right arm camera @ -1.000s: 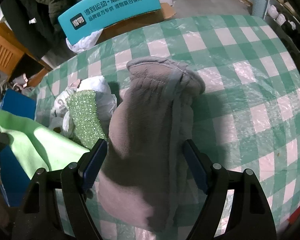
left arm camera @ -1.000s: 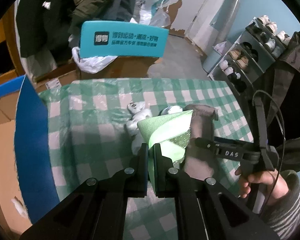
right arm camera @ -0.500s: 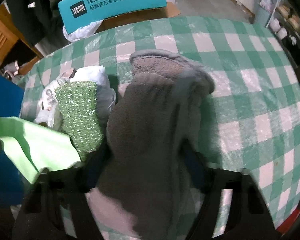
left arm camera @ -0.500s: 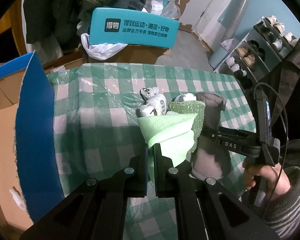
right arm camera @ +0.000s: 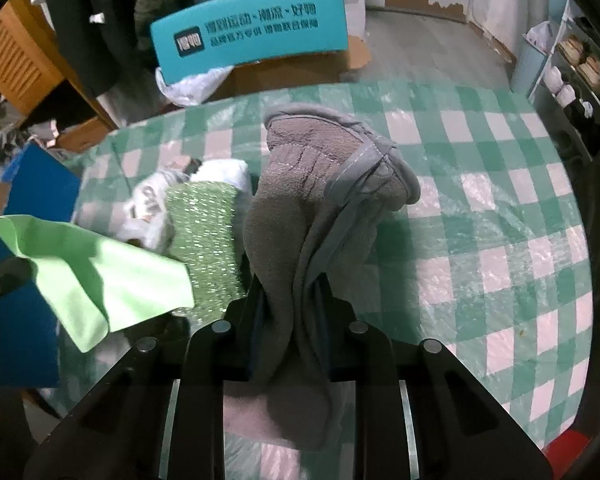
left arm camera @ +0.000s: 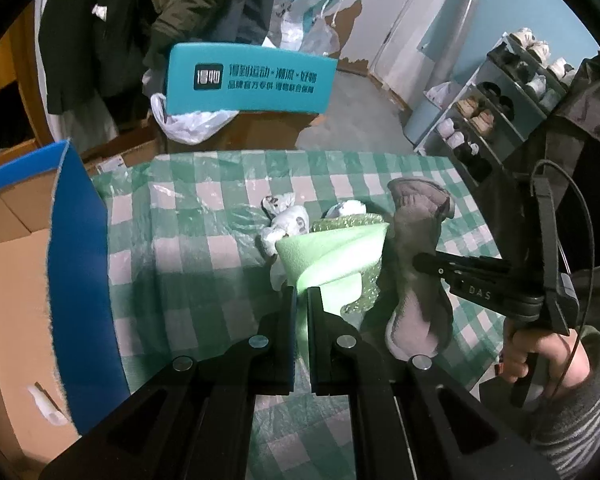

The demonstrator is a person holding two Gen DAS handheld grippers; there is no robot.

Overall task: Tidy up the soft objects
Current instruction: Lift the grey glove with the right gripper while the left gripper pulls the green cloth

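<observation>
My left gripper (left arm camera: 302,296) is shut on a light green cloth (left arm camera: 332,258), held a little above the checked table; the same cloth (right arm camera: 100,268) shows at the left of the right wrist view. My right gripper (right arm camera: 291,292) is closing, its jaws pinching a grey fleece slipper (right arm camera: 320,200) that bunches between them and lifts off the table. From the left wrist view the slipper (left arm camera: 416,248) hangs from that gripper (left arm camera: 418,262). A glittery green sponge (right arm camera: 204,236) and white crumpled socks (right arm camera: 152,204) lie between the two grippers.
The table wears a green-and-white checked cloth (right arm camera: 480,220) under clear plastic. A blue-edged cardboard box (left arm camera: 76,280) stands open at the left. A teal box (left arm camera: 252,78) and hanging coats are behind. A shoe rack (left arm camera: 496,112) stands at the right. A person's hand (left arm camera: 540,360) grips the right tool.
The right gripper's jaws have closed from wide apart onto the grey slipper and raised it. The left gripper has kept the green cloth, barely moving.
</observation>
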